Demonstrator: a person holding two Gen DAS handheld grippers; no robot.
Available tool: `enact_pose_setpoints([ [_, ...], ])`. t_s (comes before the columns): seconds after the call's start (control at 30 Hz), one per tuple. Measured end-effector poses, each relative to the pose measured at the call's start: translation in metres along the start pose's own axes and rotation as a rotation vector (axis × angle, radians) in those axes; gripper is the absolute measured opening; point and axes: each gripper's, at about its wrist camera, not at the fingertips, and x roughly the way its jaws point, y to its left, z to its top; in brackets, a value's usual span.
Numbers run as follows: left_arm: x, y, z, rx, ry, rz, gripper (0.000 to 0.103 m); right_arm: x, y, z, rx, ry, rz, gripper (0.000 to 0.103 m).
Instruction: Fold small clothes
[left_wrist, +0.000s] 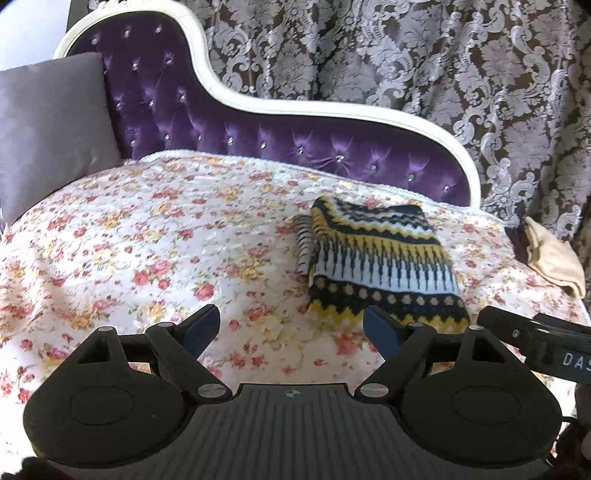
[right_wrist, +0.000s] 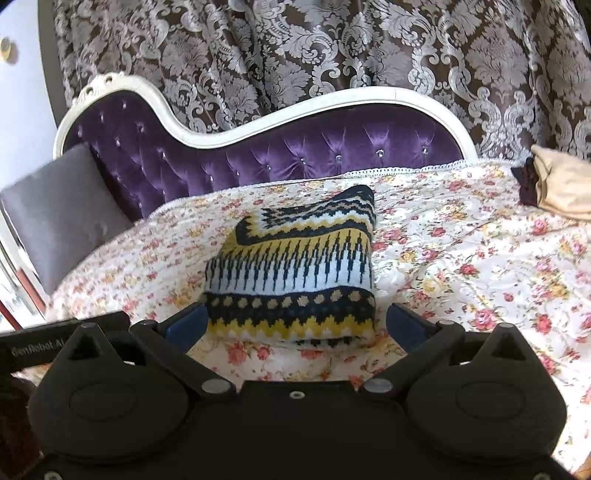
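Note:
A knitted garment in navy, yellow and white zigzag bands (left_wrist: 376, 258) lies folded into a thick rectangle on the floral quilt (left_wrist: 147, 240). It also shows in the right wrist view (right_wrist: 295, 273). My left gripper (left_wrist: 291, 325) is open and empty, hovering over the quilt to the left of the garment's near edge. My right gripper (right_wrist: 295, 321) is open and empty, its fingers spread on either side of the garment's near edge, close above it. Part of the right gripper's body shows at the right edge of the left wrist view (left_wrist: 535, 339).
The quilt covers a purple tufted chaise with a white frame (left_wrist: 258, 107). A grey cushion (left_wrist: 51, 125) leans at the left end. A folded beige cloth (right_wrist: 565, 184) on a dark item lies at the right end. Patterned curtains (right_wrist: 332, 48) hang behind.

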Motion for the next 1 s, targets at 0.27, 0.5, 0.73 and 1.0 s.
enact_pose_setpoints([
  [0.27,0.006,0.001,-0.008,0.018,0.055,0.003,0.084,-0.005,0.021,-0.006,-0.061,0.002,-0.029,0.102],
  [0.5,0.012,-0.004,-0.006,0.038,0.102,-0.001,0.084,-0.005,0.02,-0.004,-0.036,0.014,-0.086,0.102],
  [0.73,0.014,-0.007,-0.003,0.047,0.154,0.027,0.084,-0.004,0.015,-0.003,-0.011,0.043,-0.07,0.102],
  [1.0,0.013,-0.01,-0.003,0.06,0.165,0.025,0.084,-0.005,0.018,-0.004,-0.012,0.065,-0.058,0.102],
])
